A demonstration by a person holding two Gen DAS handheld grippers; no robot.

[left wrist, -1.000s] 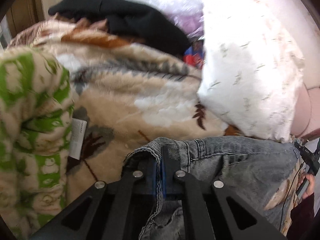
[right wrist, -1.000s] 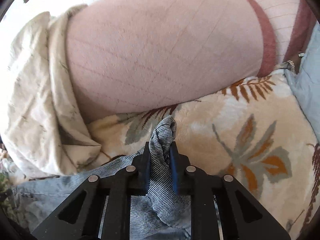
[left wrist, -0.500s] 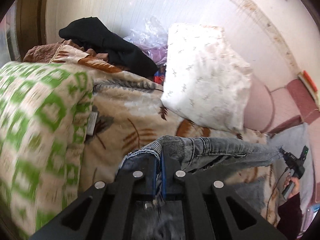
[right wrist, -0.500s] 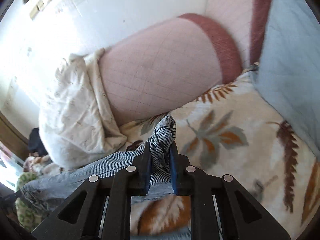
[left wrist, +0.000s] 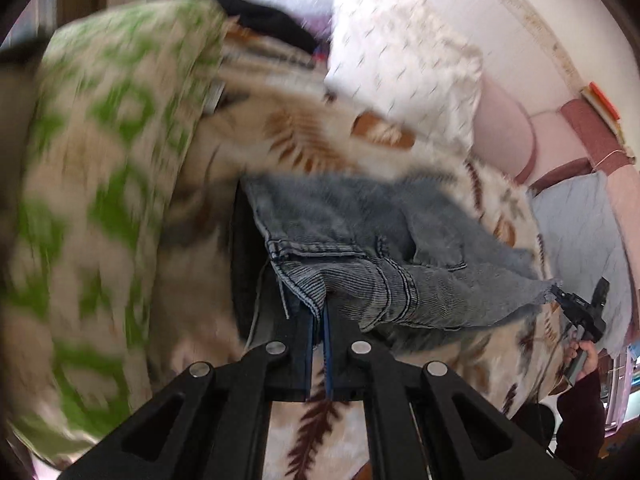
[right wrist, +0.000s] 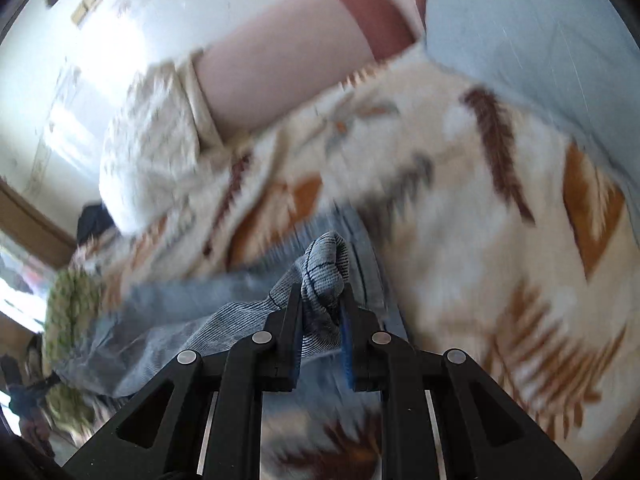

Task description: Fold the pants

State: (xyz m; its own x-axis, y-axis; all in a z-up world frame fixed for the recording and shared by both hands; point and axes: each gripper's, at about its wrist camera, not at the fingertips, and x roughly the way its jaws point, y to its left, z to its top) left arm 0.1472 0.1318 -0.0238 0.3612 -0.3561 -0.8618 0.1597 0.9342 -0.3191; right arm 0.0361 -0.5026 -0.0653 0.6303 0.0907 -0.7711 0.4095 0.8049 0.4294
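A: Which step is the person working on?

B: The first fold, by the look of it. The left gripper [left wrist: 318, 312] is pinching a seamed edge of the grey denim pants [left wrist: 400, 240], its jaws pressed nearly together on the cloth. The right gripper [right wrist: 320, 300] is clamping a bunched wad of the same pants [right wrist: 320, 268], its jaws standing slightly apart around the thick fabric.

A: And where are the pants lying?

B: Partly on the leaf-patterned blanket [left wrist: 320, 148] covering the bed, partly lifted. In the left wrist view the held edge is stretching taut between the two grippers, with the right gripper [left wrist: 576, 312] gripping the frayed far end toward the blanket's right edge, while a lower layer with a pocket is resting flat beneath. A white pillow [left wrist: 404, 64] and a green-patterned quilt [left wrist: 100, 184] are sitting at the blanket's far and left edges.

A: What is the next move calling for?

B: Probably keeping both grips firm and the edge taut, laying it squarely onto the flat layer, and only then letting go.
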